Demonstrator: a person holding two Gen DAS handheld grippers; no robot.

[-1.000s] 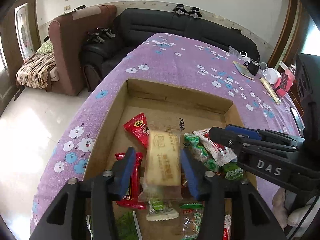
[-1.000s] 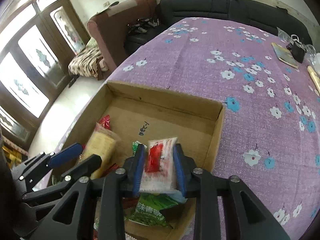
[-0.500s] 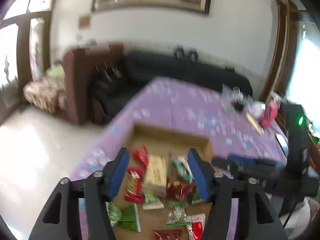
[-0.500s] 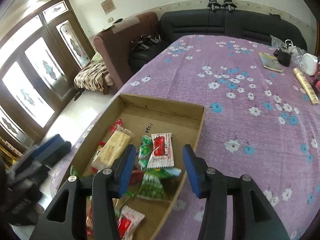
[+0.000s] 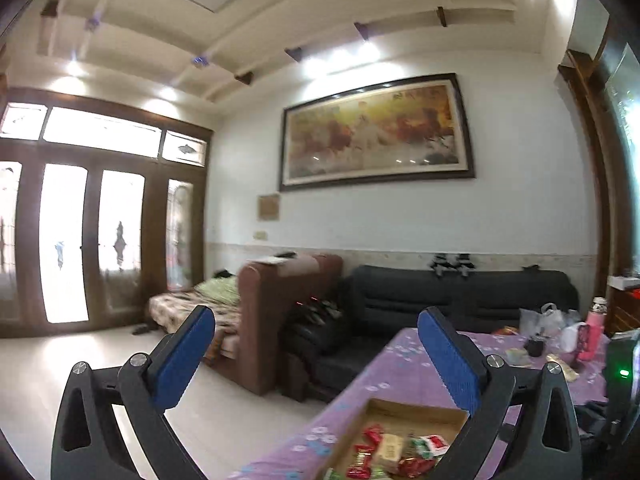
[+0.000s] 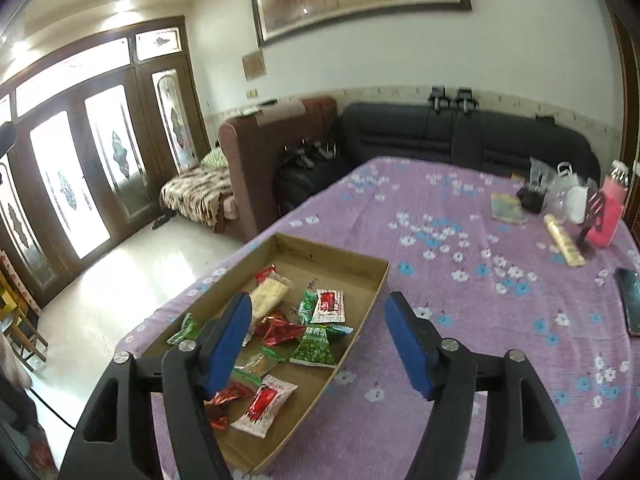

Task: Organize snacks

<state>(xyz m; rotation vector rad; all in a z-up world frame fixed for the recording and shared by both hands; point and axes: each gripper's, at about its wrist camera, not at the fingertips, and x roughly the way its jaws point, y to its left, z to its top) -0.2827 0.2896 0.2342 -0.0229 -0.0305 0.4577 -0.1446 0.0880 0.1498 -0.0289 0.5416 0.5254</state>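
Both sets of jaws stand spread wide with nothing between them. The left gripper (image 5: pixel 316 354) is tipped up toward the room, the cardboard tray (image 5: pixel 416 407) low in its view. The right gripper (image 6: pixel 318 338) hangs above the tray's (image 6: pixel 362 304) near right edge. The tray rests on the counter (image 6: pixel 460 312), which is covered in a purple flowered cloth, and all the snacks lie inside it: one pale biscuit pack (image 6: pixel 269 295), two white packets with red print (image 6: pixel 329 305) (image 6: pixel 265 404), at least three green packets, among them a triangular one (image 6: pixel 316 346), and several red foil pieces (image 6: pixel 278 330), partly hidden behind the left finger. A phone (image 6: pixel 630 300) lies well apart at the counter's right edge.
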